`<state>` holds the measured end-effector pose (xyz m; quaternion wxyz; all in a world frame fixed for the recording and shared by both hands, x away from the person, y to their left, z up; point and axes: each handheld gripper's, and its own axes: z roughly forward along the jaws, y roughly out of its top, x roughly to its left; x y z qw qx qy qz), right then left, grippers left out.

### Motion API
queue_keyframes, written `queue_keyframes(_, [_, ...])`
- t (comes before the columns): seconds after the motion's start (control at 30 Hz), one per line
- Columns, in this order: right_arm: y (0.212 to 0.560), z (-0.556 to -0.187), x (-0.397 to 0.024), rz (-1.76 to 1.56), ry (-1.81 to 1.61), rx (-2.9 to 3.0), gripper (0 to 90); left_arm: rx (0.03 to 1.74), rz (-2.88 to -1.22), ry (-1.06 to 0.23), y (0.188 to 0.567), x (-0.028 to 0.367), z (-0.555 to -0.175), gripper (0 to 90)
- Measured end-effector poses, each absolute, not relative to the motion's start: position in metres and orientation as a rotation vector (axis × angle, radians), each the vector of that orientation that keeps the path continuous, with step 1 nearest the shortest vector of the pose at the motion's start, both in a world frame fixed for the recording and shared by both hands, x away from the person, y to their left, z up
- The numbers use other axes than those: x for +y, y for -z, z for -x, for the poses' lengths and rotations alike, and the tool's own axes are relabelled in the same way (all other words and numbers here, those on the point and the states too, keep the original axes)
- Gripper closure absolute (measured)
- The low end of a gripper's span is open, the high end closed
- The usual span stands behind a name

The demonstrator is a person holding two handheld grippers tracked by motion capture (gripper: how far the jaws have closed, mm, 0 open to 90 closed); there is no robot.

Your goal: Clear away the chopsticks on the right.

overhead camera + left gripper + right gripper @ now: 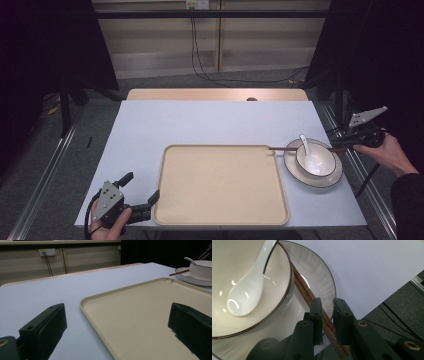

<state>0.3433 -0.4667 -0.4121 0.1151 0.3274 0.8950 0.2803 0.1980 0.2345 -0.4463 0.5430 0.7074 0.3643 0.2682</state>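
Right gripper view, right tongs clamping chopsticks

Tray: plain cream-beige. Table: pale blue-white. Bowl: white, thin dark rim. Plate: white, fine grey radial streaks, dark edge. Spoon: glossy white. Chopsticks: brown wood.

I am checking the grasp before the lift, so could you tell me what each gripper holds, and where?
The right gripper grips the brown wooden chopsticks near their outer end, beside the plate's rim. The left gripper holds nothing.
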Motion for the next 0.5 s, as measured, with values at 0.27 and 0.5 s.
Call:
queue_keyframes(0.27, [0.421,-0.355,-0.455,-0.924,-0.777,2.689,76.8,0.861,-1.686,-0.647,0.446,0.235,-0.198,1.8])
queue_keyframes(0.5, [0.424,-0.355,-0.454,-0.909,-0.766,2.707,77.0,0.862,-1.689,-0.643,0.447,0.235,-0.198,1.7])
